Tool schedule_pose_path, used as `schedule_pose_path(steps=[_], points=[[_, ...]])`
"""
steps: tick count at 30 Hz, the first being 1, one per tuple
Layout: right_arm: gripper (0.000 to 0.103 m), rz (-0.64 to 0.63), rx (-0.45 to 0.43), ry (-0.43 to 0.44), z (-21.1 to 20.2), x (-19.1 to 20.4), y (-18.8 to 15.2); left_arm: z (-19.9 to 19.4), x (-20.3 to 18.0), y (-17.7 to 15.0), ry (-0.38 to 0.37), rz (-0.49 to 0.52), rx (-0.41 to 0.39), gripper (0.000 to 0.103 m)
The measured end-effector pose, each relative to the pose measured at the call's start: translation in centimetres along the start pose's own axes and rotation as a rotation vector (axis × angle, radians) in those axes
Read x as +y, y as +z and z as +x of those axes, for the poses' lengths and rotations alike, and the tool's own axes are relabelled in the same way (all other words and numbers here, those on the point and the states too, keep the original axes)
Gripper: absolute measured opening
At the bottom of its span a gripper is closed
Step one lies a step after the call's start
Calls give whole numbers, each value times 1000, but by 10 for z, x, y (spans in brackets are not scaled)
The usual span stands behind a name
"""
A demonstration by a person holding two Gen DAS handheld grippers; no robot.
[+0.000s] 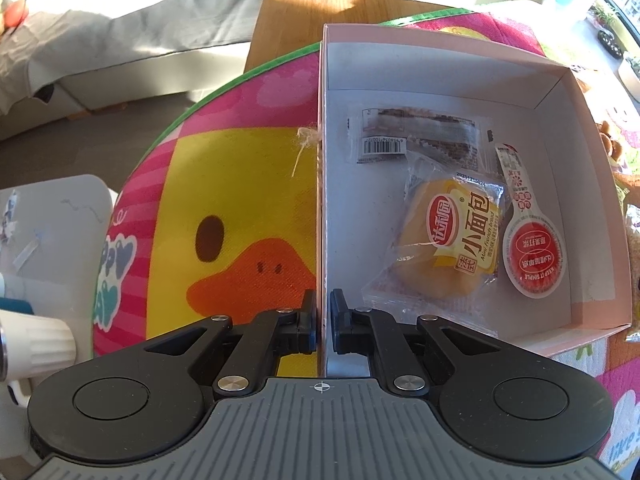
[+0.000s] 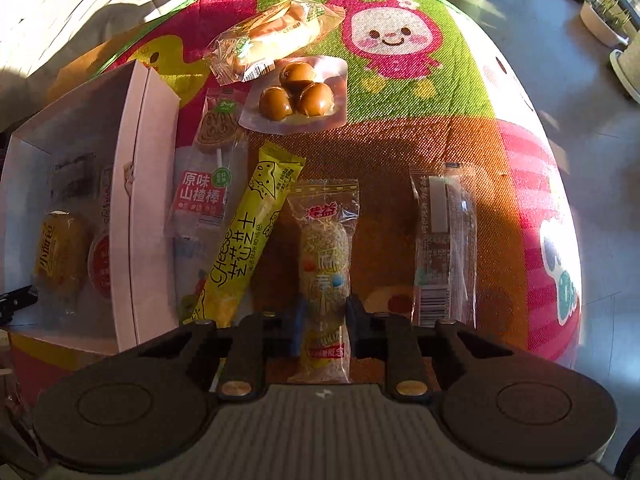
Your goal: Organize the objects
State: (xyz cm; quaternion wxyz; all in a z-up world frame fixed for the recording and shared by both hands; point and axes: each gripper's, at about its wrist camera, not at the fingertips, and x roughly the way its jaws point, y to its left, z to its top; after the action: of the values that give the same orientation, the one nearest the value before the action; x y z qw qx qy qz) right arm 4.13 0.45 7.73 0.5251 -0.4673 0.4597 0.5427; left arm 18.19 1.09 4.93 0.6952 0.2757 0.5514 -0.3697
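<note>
My left gripper [image 1: 323, 314] is shut on the left wall of the white cardboard box [image 1: 322, 184]. Inside the box lie a small French bread packet [image 1: 448, 240], a clear wrapper with a barcode [image 1: 412, 136] and a spoon-shaped red-and-white snack pack [image 1: 528, 248]. My right gripper [image 2: 323, 322] is shut on a puffed rice roll in clear wrap [image 2: 325, 256], which lies lengthwise between the pads on the colourful mat. The box [image 2: 132, 200] stands to its left in the right wrist view.
On the cartoon mat [image 2: 400, 128] lie a yellow cheese stick [image 2: 248, 236], a hawthorn lolly packet [image 2: 204, 184], a pack of three brown eggs [image 2: 298, 94], a wrapped bun [image 2: 272, 32] and a clear-wrapped bar [image 2: 442, 240]. A bed [image 1: 120, 40] and potted plants [image 2: 604, 20] lie beyond the mat.
</note>
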Motion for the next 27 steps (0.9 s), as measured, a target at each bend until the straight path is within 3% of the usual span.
schedule_pose_path(steps=[9, 10, 11, 13, 18, 22, 27], points=[[10, 85, -53, -38, -91, 14, -52, 2, 11, -5, -79, 16, 20, 8], [12, 98, -64, -46, -94, 14, -54, 2, 11, -5, -81, 27, 18, 8], [21, 116, -74, -50, -96, 12, -56, 2, 12, -4, -84, 36, 18, 8], [31, 145, -86, -61, -94, 10, -55, 3, 12, -5, -88, 48, 15, 8], [34, 156, -109, -106, -70, -4, -39, 3, 10, -5, -89, 58, 1, 9], [58, 164, -133, -145, -45, -32, -16, 5, 7, -4, -65, 66, 1, 8], [59, 150, -96, -137, -1, -59, 13, 3, 0, -5, -22, 57, 9, 8]])
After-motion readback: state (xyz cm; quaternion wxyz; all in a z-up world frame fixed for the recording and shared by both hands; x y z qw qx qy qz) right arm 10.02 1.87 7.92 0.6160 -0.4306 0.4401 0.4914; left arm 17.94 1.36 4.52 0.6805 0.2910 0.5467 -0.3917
